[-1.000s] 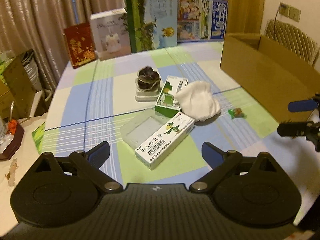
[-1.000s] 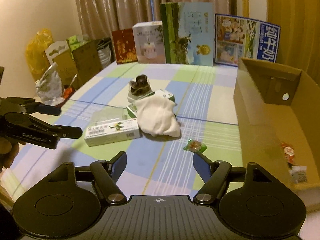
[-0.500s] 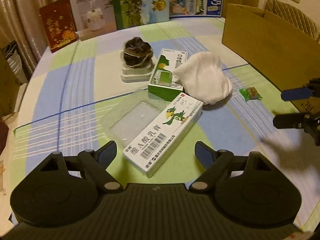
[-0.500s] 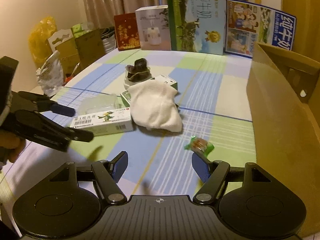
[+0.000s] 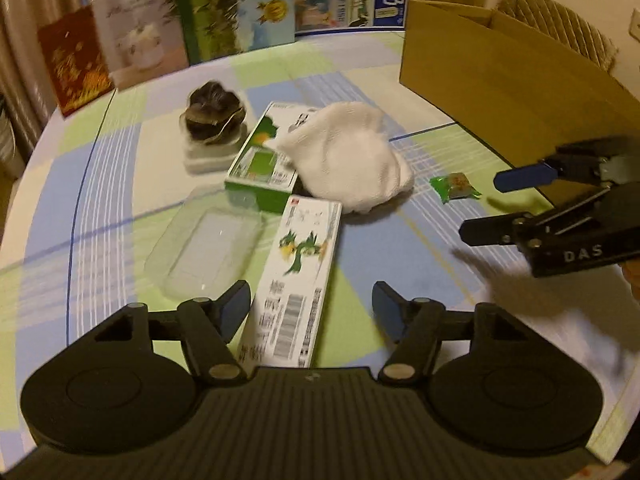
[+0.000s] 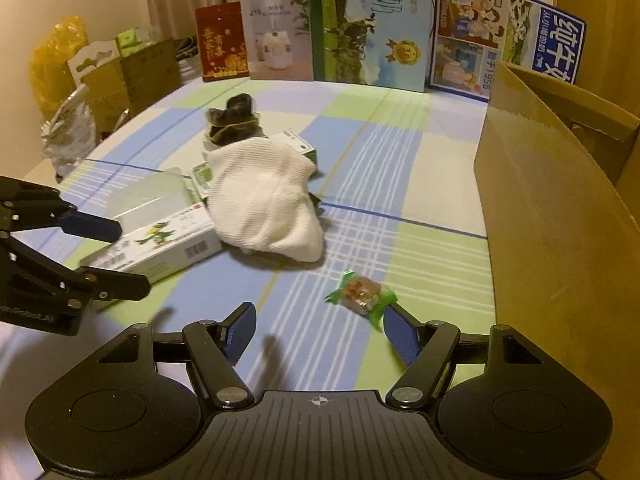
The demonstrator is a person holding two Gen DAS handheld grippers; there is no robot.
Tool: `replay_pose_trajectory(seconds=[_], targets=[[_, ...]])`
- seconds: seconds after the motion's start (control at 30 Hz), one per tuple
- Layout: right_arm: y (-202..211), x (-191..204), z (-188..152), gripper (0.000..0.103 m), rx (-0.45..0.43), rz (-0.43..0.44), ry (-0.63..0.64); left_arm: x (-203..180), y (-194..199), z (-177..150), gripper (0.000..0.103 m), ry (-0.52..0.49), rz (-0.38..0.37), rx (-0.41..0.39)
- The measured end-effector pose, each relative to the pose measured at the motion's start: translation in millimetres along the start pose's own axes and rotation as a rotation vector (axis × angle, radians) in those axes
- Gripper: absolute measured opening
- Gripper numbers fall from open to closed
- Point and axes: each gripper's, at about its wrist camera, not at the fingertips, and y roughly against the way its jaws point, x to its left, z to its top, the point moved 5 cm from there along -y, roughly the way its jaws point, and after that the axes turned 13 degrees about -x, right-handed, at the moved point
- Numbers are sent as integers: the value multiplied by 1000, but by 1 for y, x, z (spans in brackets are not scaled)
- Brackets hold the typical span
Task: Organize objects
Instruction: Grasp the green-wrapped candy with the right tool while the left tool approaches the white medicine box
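Left hand-held gripper (image 5: 312, 308), lowered, closes around (not yet pinching) the long white cardboard box (image 5: 294, 276); right hand-held gripper (image 6: 316, 330) stays open beside it.

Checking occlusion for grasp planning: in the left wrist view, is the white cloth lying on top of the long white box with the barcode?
No: the white cloth drapes over the green box, while the long white box lies uncovered nearer the camera.

- The cardboard box (image 6: 552, 216) walls off the right side.
- Left of the cardboard box, bare tablecloth (image 6: 400, 152) lies open.
- Further left, a white cloth (image 6: 264, 204) blocks passage.
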Motion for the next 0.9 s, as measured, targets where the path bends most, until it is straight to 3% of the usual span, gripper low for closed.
replay_pose_trajectory(seconds=[0.2,0.37,0.43,0.53,0.73,0.77,0.83,0.9], targets=[[-21,-8,2,64,17,-39,94,-2,-12,3,51,-35,16,12],[-30,-22,-1,60,26,-41,50,-2,-15,3,50,-30,7,14],[-29,-21,-1,44,28,-18,26,-2,-15,4,50,-28,5,13],[-24,-15,-1,31,45,-7,26,-2,-15,4,50,-16,0,12],[-4,-1,-10,32,80,66,-48,-2,-16,3,50,1,-11,14],[-2,2,-11,35,83,73,-30,-2,-15,3,50,5,-13,15],[2,9,-13,51,82,72,40,-3,-16,2,50,6,-17,18],[3,12,-13,51,75,85,104,-3,-17,1,50,6,-20,25]])
